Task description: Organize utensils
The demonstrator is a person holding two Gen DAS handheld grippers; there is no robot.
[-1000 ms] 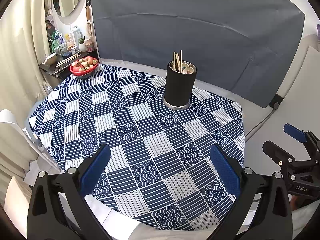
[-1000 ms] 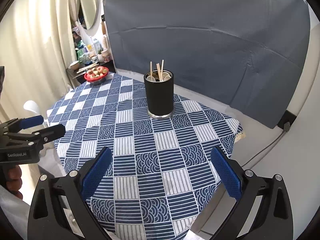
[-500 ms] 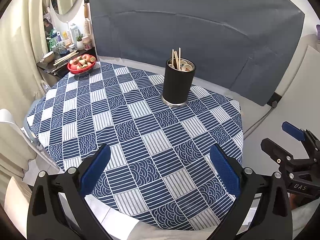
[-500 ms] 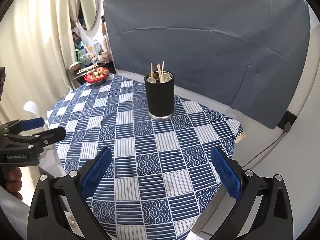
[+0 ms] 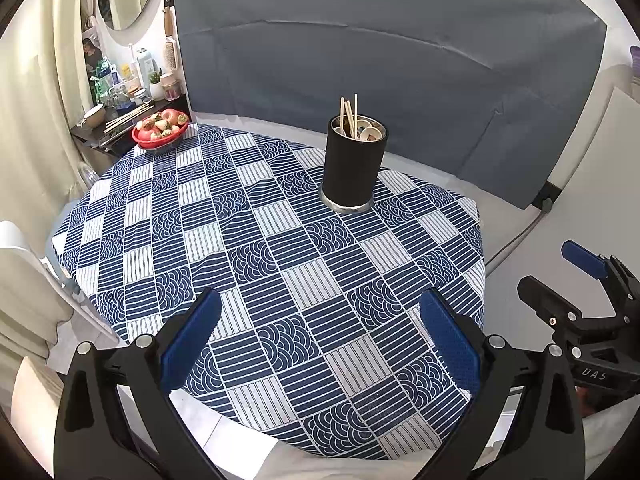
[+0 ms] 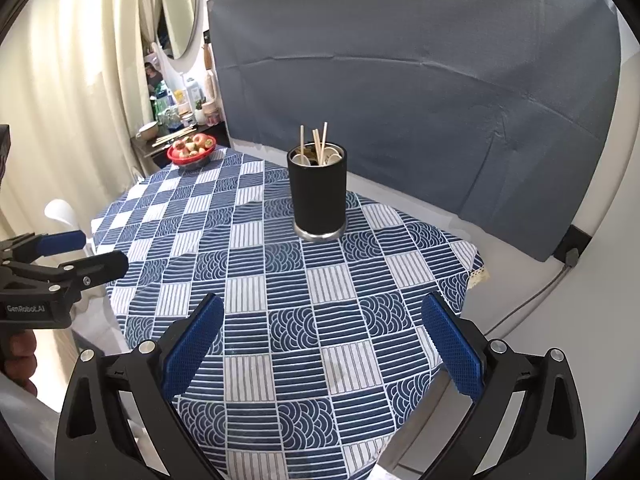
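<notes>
Utensils all standing in black holder toward desk's far side, nothing loose on checked cloth, left gripper and right gripper both spread wide, empty, hovering at near edge — looking finished, little evidently left.

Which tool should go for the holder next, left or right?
Right, marginally. Both tools, left and right, are open and empty, back at the near table edge. In the right view the holder stands dead ahead between the fingers; in the left view it sits slightly right of centre.
</notes>
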